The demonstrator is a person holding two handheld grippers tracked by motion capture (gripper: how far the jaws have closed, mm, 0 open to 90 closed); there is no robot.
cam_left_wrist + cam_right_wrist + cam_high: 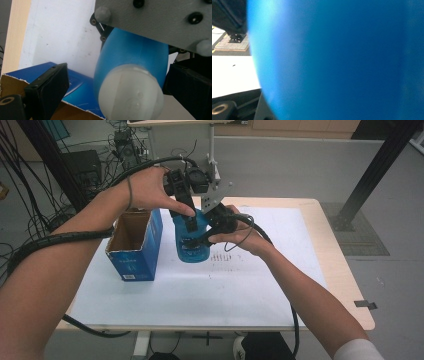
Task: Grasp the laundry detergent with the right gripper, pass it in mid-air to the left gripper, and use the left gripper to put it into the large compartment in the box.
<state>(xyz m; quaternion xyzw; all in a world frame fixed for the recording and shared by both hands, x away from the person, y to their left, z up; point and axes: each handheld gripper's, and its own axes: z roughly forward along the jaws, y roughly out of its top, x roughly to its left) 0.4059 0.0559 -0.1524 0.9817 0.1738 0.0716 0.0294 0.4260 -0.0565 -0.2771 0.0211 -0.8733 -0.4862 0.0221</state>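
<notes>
High view: right gripper [206,236] clamps blue bottle [192,251], left gripper [186,215] open; box [135,245] adjacent.

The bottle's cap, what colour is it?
White; the bottle's cap shows best in the left gripper view.

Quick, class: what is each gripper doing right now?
Left gripper: open, jaws either side of the blue bottle's white cap.
Right gripper: shut on the blue bottle.
</notes>
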